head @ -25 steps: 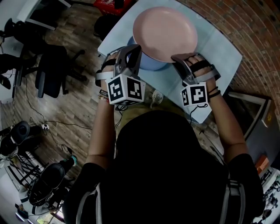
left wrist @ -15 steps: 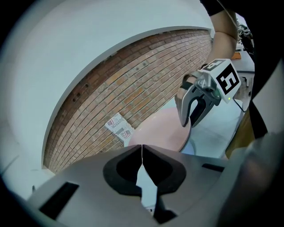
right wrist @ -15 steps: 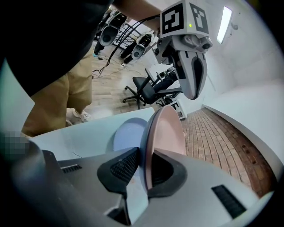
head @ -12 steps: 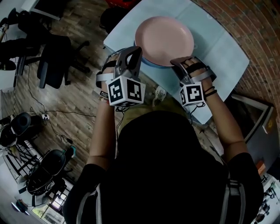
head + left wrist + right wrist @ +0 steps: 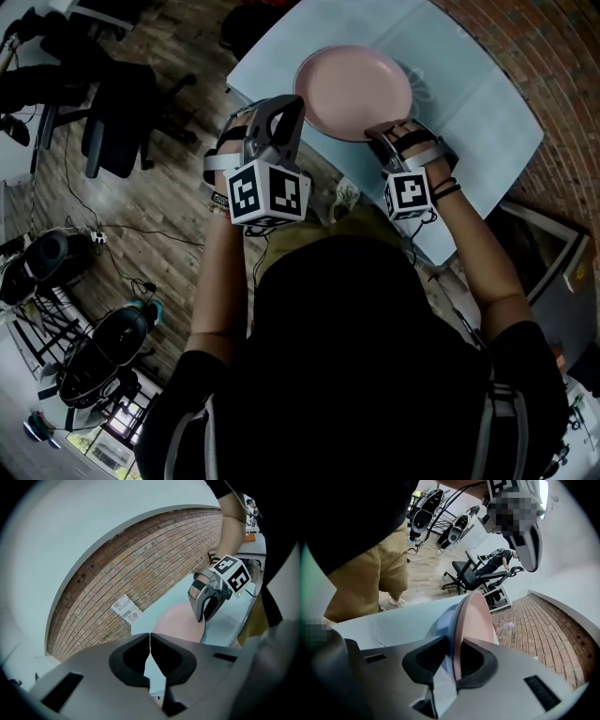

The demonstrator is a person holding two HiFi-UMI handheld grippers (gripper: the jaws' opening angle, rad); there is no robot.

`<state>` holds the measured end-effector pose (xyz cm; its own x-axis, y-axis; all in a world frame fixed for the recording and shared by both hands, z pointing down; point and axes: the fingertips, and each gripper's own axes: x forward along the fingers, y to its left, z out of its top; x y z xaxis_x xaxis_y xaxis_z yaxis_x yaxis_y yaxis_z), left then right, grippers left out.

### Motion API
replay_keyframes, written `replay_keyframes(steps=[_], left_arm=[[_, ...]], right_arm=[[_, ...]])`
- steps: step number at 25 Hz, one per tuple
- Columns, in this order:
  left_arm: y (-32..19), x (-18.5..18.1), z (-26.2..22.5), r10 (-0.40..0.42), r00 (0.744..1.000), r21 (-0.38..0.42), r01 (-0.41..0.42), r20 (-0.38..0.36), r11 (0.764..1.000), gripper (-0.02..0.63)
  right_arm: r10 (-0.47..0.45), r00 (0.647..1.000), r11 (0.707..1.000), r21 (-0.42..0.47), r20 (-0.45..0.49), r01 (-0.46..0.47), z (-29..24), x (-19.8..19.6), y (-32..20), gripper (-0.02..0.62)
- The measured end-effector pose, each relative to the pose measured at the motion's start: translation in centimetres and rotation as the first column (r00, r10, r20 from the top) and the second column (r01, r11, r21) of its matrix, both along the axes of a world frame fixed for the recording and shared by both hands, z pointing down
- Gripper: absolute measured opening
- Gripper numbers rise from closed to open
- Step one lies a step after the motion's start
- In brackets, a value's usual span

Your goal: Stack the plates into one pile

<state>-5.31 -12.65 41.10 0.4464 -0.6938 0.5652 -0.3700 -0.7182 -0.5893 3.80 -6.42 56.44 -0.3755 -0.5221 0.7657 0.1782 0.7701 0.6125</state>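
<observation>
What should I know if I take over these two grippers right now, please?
Left gripper: shut, empty, clear of the plates.
Right gripper: jaws have just been opening, with the rim of the pink plate between them; the pads look to touch it.
Things: the pink plate appears to lie on the blue plate on the table.
Done: the pile looks formed.
Left: probably let go fully and draw the right gripper back.

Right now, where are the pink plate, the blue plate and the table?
pink plate (image 5: 354,89): head view, middle of its top face.
blue plate (image 5: 442,623): right gripper view, its side just left of the pink plate.
table (image 5: 478,112): head view, bare top beside the plates.
</observation>
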Motion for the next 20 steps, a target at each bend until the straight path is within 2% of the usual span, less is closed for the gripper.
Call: replay_keyframes(steps=[9,12,15,20], left_arm=[[-1.7,-1.2,-0.3,-0.016,1.000,-0.015,0.016,-0.004,1.000,0.024],[-2.8,-1.4,-0.3,-0.012,1.000,-0.011,0.012,-0.008,1.000,0.023],[-1.8,-0.5,0.1,-0.007,1.000,-0.003,0.007,-0.009,1.000,0.025],[0.1,1.6,-0.4,-0.003,1.000,0.003,0.003,-0.012,1.000,0.024]], right_arm=[[-0.010,1.000,0.997,-0.074,-0.023,0.008,2.0,-1.2,-1.1,0.090],[-0.018,0.999,0.998,-0.067,-0.038,0.015,2.7,-1.7,-2.0,0.089],[-0.024,0.998,0.999,-0.044,-0.052,0.021,3.5,-1.3,-1.6,0.089],[-0.028,0.999,0.998,-0.059,-0.042,0.025,3.2,-0.4,-0.2,0.089]])
